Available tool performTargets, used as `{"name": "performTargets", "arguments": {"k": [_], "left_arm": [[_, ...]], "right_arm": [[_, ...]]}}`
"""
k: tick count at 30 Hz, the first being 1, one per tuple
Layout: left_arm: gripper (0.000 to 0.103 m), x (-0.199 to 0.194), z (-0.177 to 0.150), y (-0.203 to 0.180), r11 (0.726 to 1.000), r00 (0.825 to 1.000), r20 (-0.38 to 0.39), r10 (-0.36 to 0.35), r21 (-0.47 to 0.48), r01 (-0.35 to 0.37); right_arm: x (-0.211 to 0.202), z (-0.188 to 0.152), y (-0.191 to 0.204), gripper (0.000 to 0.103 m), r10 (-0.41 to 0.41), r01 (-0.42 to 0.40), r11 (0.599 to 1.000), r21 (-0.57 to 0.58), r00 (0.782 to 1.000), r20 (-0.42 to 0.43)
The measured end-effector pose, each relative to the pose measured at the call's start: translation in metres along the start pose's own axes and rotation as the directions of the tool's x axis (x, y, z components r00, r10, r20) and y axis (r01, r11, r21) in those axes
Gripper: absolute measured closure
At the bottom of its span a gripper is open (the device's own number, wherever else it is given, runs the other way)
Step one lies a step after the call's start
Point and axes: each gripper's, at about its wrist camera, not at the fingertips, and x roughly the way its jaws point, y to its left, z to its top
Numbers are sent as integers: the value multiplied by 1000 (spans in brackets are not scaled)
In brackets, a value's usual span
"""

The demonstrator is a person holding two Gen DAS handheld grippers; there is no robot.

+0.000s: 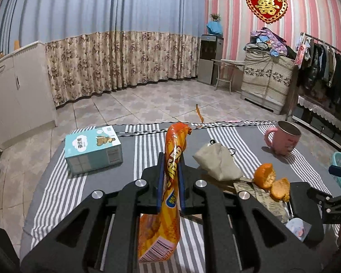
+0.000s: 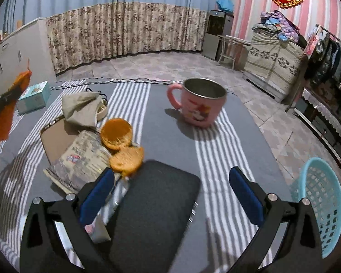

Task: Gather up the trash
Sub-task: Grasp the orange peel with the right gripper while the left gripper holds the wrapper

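Observation:
My left gripper (image 1: 170, 177) is shut on an orange snack wrapper (image 1: 170, 182), held upright above the striped table; the wrapper also shows at the left edge of the right wrist view (image 2: 4, 118). Orange peel pieces (image 1: 270, 182) lie on a newspaper (image 1: 261, 195) to its right. My right gripper (image 2: 170, 186) is open, low over the table, with the orange peel (image 2: 122, 145) just beyond its left finger (image 2: 97, 195). A blue trash basket (image 2: 322, 204) stands beside the table on the right.
A pink mug (image 2: 200, 104) stands ahead of the right gripper. A beige cloth pouch (image 1: 218, 161), a cardboard piece (image 2: 56, 136) and a teal tissue box (image 1: 93, 147) sit on the striped tablecloth (image 2: 216, 150). Table edges drop to tiled floor.

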Motion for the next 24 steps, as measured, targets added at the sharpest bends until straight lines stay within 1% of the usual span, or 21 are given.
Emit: {"name": "performTargets", "arguments": {"k": [4,8,9,10,14,16,19,21,24], "left_arm": [[94,8,-4,11,1000,1000,-12,7,-17,-8],[94,16,-8,22,999,999,-40,16,-49,-18],[94,16,-9,23,998,999,-46,22,-50,-24],[94,18,-10,23,998,998,-54,28,-47,-31],[94,16,-12,27,998,998,-54,22,-65,-25],[94,16,-12,27,997,998,-52,16,-70,-20],[94,17,-13,25,998,998,-56,17,-57,-20],[94,17,-14,24,998,998,-54,19,-51,-21],[94,17,-13,24,998,998,-50,22,-50,-24]], "right_arm": [[15,11,17,5,30,-30,1000,-5,999,-18],[35,22,41,6,31,-34,998,-56,999,-39],[41,25,47,7,28,-31,997,-66,999,-44],[45,26,51,12,27,-31,997,-71,998,-50],[63,32,62,19,33,-41,996,-77,994,-104],[71,35,66,27,29,-39,996,-82,993,-118],[78,37,65,41,88,-96,994,-45,985,-150],[80,37,66,56,126,-133,991,-35,980,-157],[76,39,67,66,134,-142,989,-50,982,-135]]}}
